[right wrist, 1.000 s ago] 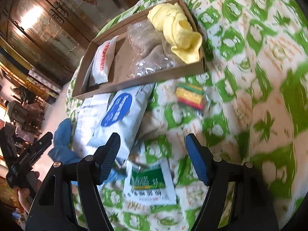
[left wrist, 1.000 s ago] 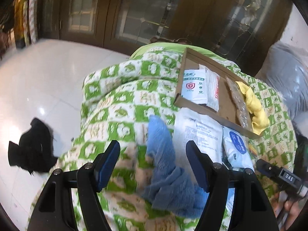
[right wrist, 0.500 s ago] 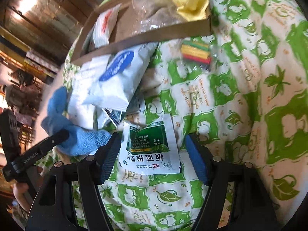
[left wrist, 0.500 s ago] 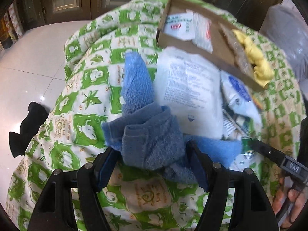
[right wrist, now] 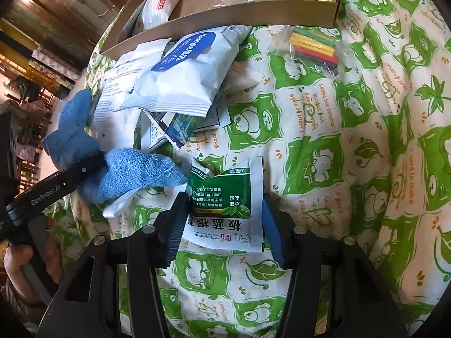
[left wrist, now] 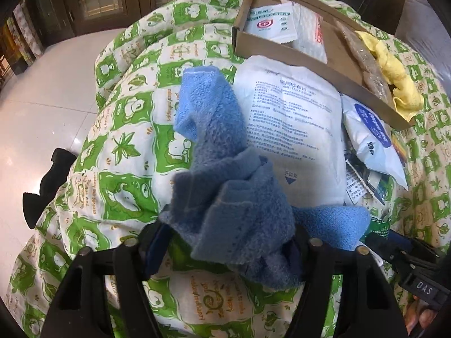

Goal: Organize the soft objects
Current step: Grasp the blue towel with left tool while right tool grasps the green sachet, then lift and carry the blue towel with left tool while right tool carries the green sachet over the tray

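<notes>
Two tongs: both closing over a green-and-white quilt (right wrist: 352, 146) printed "I want to make you smiling, makes me happy".
Left tongs (left wrist: 225, 242): jaws pressing in on a crumpled blue towel (left wrist: 225, 174), bunched between them at the quilt's near edge.
Right tongs (right wrist: 222, 225): jaws either side of a green sachet (right wrist: 225, 205) marked "10克/袋", lying flat; contact unclear.
Cardboard tray (right wrist: 225, 18): far edge, holding a yellow cloth (left wrist: 394, 70) and white packets.
Tool lettering: "GenRobot.AI", "DAS".
</notes>
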`<state>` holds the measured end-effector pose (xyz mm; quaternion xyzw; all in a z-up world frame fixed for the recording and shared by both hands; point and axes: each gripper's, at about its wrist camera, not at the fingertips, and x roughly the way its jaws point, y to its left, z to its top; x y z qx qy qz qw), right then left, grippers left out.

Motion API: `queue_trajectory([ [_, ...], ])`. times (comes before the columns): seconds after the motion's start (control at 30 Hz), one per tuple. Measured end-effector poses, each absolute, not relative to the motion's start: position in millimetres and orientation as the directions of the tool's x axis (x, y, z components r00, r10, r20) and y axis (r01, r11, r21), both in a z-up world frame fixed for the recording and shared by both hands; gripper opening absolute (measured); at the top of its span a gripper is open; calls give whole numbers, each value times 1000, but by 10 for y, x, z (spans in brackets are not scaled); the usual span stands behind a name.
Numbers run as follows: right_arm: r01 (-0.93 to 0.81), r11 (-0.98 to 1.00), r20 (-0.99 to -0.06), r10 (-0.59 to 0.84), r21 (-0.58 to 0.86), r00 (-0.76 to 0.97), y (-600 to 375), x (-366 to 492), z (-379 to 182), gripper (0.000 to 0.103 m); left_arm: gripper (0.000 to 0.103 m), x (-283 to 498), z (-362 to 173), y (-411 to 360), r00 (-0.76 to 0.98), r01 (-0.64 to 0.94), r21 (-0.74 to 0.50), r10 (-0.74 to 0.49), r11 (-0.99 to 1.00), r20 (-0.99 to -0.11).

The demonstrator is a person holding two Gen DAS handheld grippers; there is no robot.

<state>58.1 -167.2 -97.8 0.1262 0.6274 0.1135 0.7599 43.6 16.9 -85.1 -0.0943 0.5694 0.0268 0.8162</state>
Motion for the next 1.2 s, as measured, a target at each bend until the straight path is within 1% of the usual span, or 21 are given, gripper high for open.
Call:
queue_trajectory([
  [0.03,-14,939,-921,339,343,191,-1666,580,-978,39,49,425,-834,172,360,-149,-128,-67,981,-931],
  [0.07,-11,935,-917,349,353,196,-1684,561,-965,35,48,408,-804,174,373,-149,-138,-74,979,-925],
  [0.13,2,925,-903,369,379,221,-1771,562,-892,30,46,351,-740,227,402,-156,-173,-98,972,-910],
  [0.2,18,913,-886,391,408,249,-1854,535,-822,28,45,269,-653,293,445,-155,-224,-135,962,-885],
  [0.27,25,901,-869,411,433,276,-1960,516,-752,28,45,181,-550,337,495,-138,-276,-176,951,-851],
  [0.4,17,888,-836,425,459,346,-2087,457,-566,27,45,90,-433,338,538,-106,-307,-205,946,-817],
  [0.67,17,890,-825,416,456,383,-2108,406,-472,27,45,107,-323,325,572,-86,-306,-204,948,-794],
  [0.87,-5,884,-806,429,468,407,-2250,377,-325,27,45,133,-142,281,602,-50,-293,-205,955,-772],
  [0.97,-3,884,-802,425,467,420,-2242,373,-286,27,45,158,11,303,630,-33,-302,-215,953,-746],
  [1.2,-4,877,-789,434,480,435,-2274,345,-263,27,45,245,489,375,689,6,-227,-168,974,-705],
])
